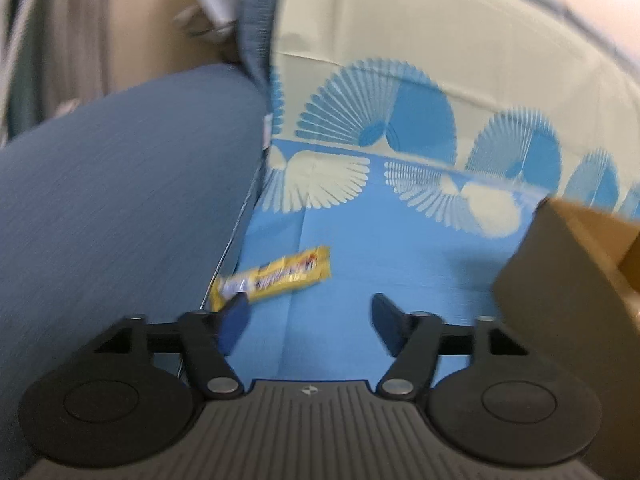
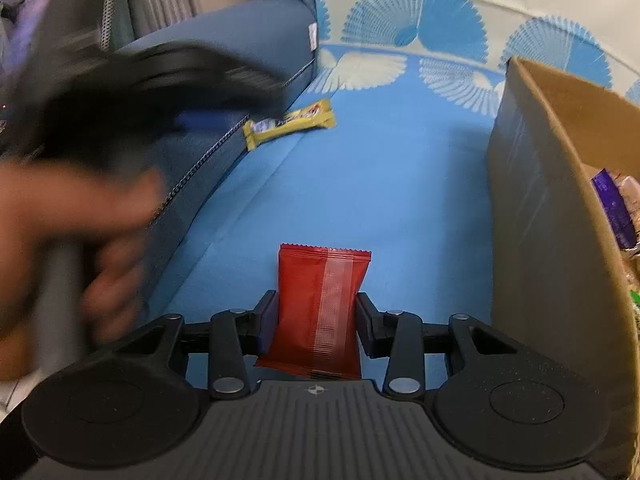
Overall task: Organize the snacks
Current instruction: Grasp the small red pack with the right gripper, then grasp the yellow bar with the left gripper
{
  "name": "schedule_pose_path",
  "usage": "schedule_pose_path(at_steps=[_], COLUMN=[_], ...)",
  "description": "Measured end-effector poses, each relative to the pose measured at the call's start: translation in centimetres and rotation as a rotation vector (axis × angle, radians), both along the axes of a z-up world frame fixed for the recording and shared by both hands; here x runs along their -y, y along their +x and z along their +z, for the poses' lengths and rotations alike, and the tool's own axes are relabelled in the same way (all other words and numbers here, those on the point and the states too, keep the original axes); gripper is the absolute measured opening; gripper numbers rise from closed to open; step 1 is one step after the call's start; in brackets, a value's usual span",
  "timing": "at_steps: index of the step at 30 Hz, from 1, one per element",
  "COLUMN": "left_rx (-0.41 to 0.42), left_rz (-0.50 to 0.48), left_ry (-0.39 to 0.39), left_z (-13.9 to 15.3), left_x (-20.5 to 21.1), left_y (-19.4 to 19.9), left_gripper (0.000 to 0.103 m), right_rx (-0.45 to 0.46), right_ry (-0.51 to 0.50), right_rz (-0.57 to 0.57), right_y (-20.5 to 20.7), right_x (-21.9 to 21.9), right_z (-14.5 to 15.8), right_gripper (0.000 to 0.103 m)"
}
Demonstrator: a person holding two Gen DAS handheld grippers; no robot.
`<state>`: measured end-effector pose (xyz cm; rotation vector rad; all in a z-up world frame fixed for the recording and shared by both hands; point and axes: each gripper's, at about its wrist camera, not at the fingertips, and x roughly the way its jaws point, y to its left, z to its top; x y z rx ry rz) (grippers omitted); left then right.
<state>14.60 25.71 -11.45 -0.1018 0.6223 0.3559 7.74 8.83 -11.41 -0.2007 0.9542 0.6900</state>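
Note:
A yellow snack bar (image 1: 272, 278) lies on the blue patterned cloth (image 1: 380, 256), right beside the edge of a dark blue cushion (image 1: 120, 200). My left gripper (image 1: 308, 320) stands open just short of it with nothing between its fingers; its left fingertip overlaps the bar's near end in the picture. My right gripper (image 2: 316, 316) is shut on a red snack packet (image 2: 320, 308), which stands up between the pads. The yellow snack bar (image 2: 290, 122) shows farther off in the right wrist view. The blurred left gripper (image 2: 160, 92) and a hand (image 2: 72, 224) fill that view's left side.
A cardboard box (image 2: 540, 216) stands on the right, and several wrapped snacks (image 2: 618, 216) lie inside it. The same cardboard box (image 1: 568, 288) shows at the right of the left wrist view. Blue cloth (image 2: 360, 184) stretches between the cushion (image 2: 224, 36) and the box.

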Motion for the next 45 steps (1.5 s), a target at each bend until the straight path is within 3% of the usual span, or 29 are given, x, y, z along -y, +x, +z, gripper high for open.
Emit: schedule_pose_path(at_steps=[5,7,9,11,12,15,21,24,26,27,31,36,41,43,45], left_rx=[-0.162,-0.213,-0.173,-0.164,-0.172,-0.167,-0.121,-0.131,-0.130,-0.131,-0.130,-0.109,-0.126,-0.158,-0.152], left_rz=[-0.019,-0.021,-0.024,-0.010,0.007,0.033,-0.032,-0.025,-0.012,-0.008,-0.035,-0.002,0.014,-0.026,-0.032], left_ry=[0.208,0.248,0.236,0.203,0.192,0.071,-0.006,-0.001,-0.008,-0.007,0.066,0.172,0.237,0.227,0.207], left_z=[-4.1,-5.8,-6.1,-5.8,-5.6,-4.5,-1.1,0.1,0.4,0.4,-0.8,-2.5,-4.2,-4.7,-4.3], left_x=[0.5,0.1,-0.6,-1.4,-1.7,-3.5,-2.8,-2.6,-2.7,-2.8,-1.8,-0.6,-0.6,-0.8,-1.1], left_y=[6.7,8.1,8.1,8.0,8.2,7.2,3.6,2.5,2.2,2.3,3.5,7.0,10.1,10.5,10.0], left_gripper=[0.083,0.085,0.082,0.058,0.035,0.000,0.000,0.000,0.012,0.032,0.052,0.066,0.063,0.016,0.010], right_rx=[-0.091,-0.111,-0.125,-0.134,-0.139,-0.141,-0.123,-0.108,-0.112,-0.112,-0.103,-0.116,-0.140,-0.146,-0.150], right_ry=[-0.007,-0.008,-0.018,-0.024,-0.025,-0.029,-0.041,-0.050,-0.053,-0.051,-0.060,-0.069,-0.066,-0.062,-0.060], right_rz=[-0.034,-0.042,-0.035,-0.030,-0.030,-0.024,-0.003,-0.001,-0.011,-0.016,-0.014,0.008,0.025,0.028,0.027], right_y=[1.6,1.8,1.8,1.8,1.8,1.6,1.1,1.6,1.3,1.1,0.4,0.5,1.4,1.7,2.2], right_x=[0.8,1.1,1.2,1.2,1.2,1.2,0.5,0.3,0.8,0.9,0.6,0.6,0.5,0.6,0.4], right_z=[-0.7,-0.9,-1.1,-1.2,-1.3,-1.4,-1.2,-1.3,-1.2,-1.2,-1.1,-1.4,-1.7,-1.8,-2.0], right_gripper=[0.043,0.043,0.043,0.043,0.043,0.043,0.043,0.043,0.043,0.043,0.043,0.043,0.043,0.043,0.043])
